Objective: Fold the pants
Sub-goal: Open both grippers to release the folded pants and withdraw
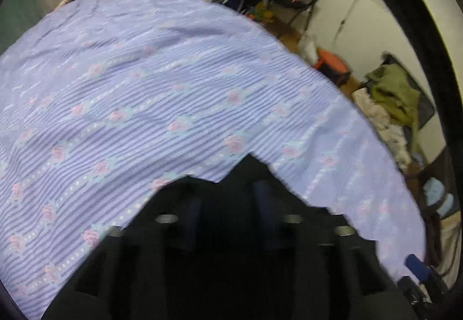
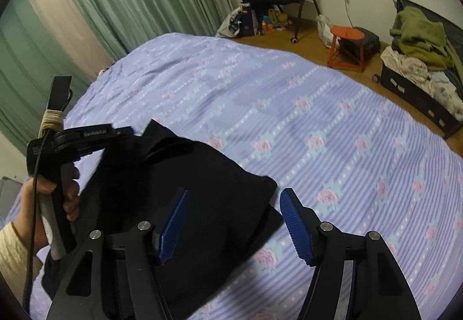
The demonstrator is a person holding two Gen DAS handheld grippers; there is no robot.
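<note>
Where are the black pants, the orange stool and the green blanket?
black pants [image 2: 220,175], right wrist view, middle of the folded cloth on the bed.
orange stool [image 2: 346,32], right wrist view, its round seat.
green blanket [image 2: 419,33], right wrist view, the heap on the open suitcase.

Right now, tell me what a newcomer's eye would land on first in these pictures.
The black pants lie bunched on the lilac rose-patterned bedspread, at the near left of the right wrist view. The right gripper hovers open over their edge, blue fingers apart. Behind, an orange stool stands on the floor.
</note>
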